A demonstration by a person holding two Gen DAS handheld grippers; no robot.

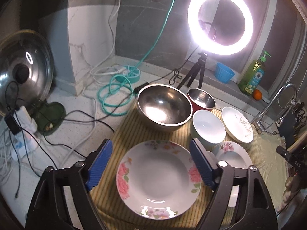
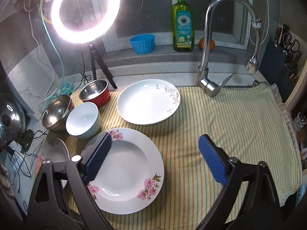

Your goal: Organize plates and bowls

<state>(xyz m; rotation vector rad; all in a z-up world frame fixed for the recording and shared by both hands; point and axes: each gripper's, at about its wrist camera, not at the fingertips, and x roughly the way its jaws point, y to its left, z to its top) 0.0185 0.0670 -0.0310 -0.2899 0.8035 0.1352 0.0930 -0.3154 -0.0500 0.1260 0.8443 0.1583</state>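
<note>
Striped cloth (image 2: 220,118) is being spread over the counter (image 1: 76,134), all dishes sitting on it. Big steel bowl (image 1: 164,107) is sitting at back left, red-sided steel bowl (image 1: 201,99) just beside it. Leaf-print plate (image 2: 148,101), pink-flower plate (image 2: 124,170), rose-rim deep plate (image 1: 159,178), pale bowl (image 2: 83,119) are lying apart. Left gripper (image 1: 153,164) and right gripper (image 2: 155,159) are being held with jaws wide apart, nothing gripped.
</note>
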